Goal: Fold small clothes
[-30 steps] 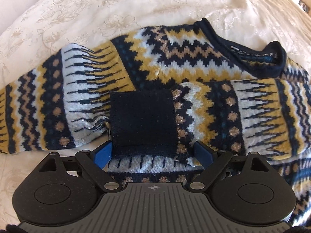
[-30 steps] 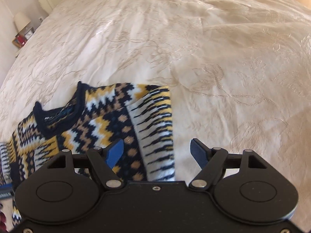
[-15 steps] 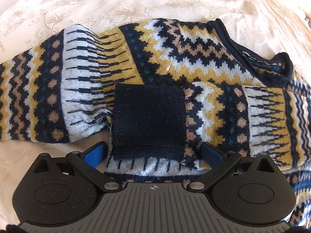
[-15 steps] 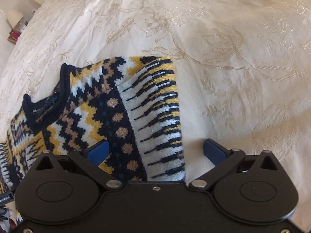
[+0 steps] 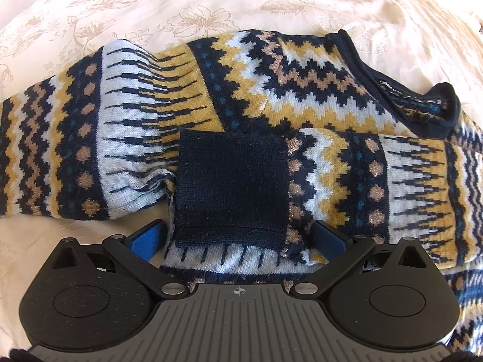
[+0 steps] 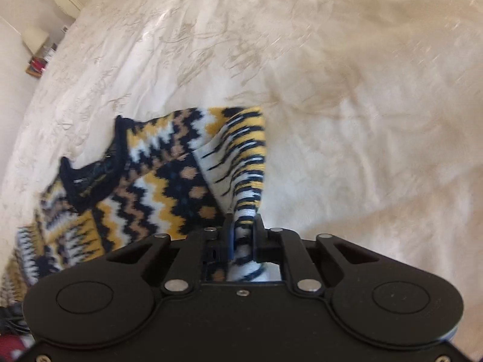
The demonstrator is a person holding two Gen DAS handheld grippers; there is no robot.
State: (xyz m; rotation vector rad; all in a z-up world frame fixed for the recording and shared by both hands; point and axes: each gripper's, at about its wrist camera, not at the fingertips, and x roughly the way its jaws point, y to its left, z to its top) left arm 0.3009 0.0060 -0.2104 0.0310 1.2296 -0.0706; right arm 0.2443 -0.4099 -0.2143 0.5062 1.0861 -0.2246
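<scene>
Knitted sweater [image 6: 169,199] edge is being pinched by the closing right gripper [image 6: 243,235], so it should be lifted slowly while the left gripper [image 5: 238,238] is kept spread.

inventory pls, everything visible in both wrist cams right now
sweater: 1, navy, mustard, white and tan knit, lying on the bed, sleeve folded across the body
cuff: 1, plain navy, end of the folded sleeve, on top of the sweater
bedspread: 1, cream with floral embroidery, under everything
lamp: 1, pale shade, far left beside the bed
left gripper: 1, black with blue pads, open, straddling the cuff
right gripper: 1, black, jaws closing, pinching the sweater's striped edge
</scene>
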